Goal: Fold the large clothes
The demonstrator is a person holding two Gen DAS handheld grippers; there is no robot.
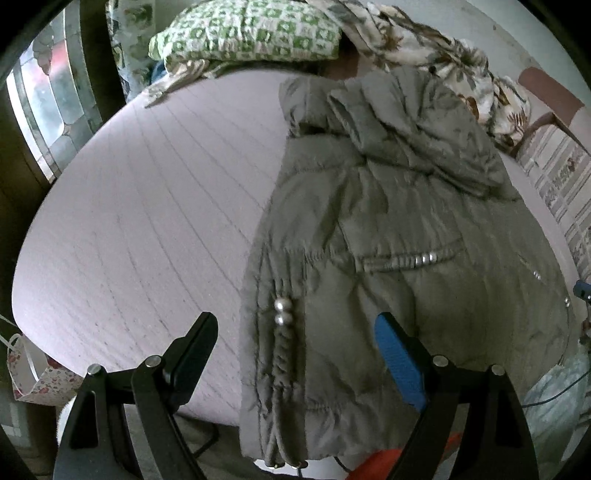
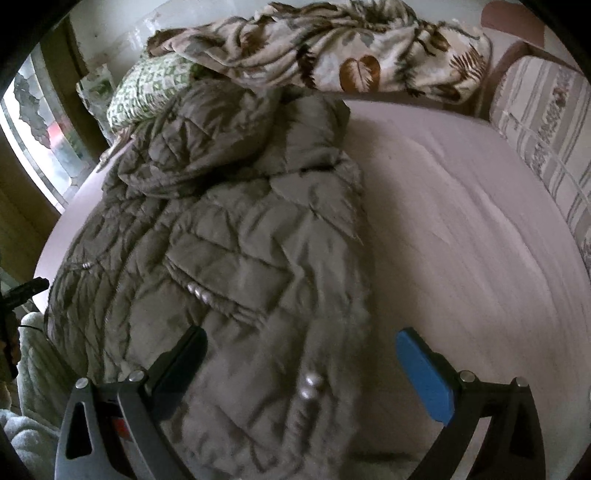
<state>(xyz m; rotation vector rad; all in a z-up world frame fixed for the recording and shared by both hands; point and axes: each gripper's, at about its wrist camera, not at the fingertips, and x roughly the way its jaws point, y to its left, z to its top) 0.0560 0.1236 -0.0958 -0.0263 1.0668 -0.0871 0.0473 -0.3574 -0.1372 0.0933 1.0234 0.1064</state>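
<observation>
Jacket: a grey-olive quilted puffer jacket (image 1: 388, 236) lies lengthwise on the bed (image 1: 140, 221); its hem hangs over the near edge of the bed; its hood (image 1: 417, 125) is bunched toward the far edge; in the left wrist view it covers the right half of the mattress; in the right wrist view it (image 2: 221, 240) covers the left half
Jacket details: a pocket zip (image 1: 406, 260) runs across the front; two pearl-like beads (image 1: 282, 312) sit on a braided cord near the hem; the same kind of beads (image 2: 310, 386) show near the hem in the right wrist view
Left tongs: the left tongs (image 1: 295, 354) are spread wide apart; they grip nothing; they hover over the jacket's hem at the near edge of the bed; the blue pad (image 1: 399, 362) is above the cloth, the black one above bare sheet
Right tongs: the right tongs (image 2: 301, 369) are also spread wide and hold nothing; they straddle the jacket's right edge near the hem; whether the pads touch the cloth, I cannot tell
Bed: pale pink sheet with fine stripes; bare on either side of the jacket
Far edge of the bed: a green checked pillow (image 1: 251, 33) and a leaf-print blanket (image 2: 332, 55) are piled there; the blanket lies just beyond the hood
Right edge of the bed: a striped patterned cushion (image 2: 546, 129) stands alongside it
Beside the bed: a flowered paper bag (image 1: 40, 380) by the near left corner; a window (image 1: 44, 99) further left
</observation>
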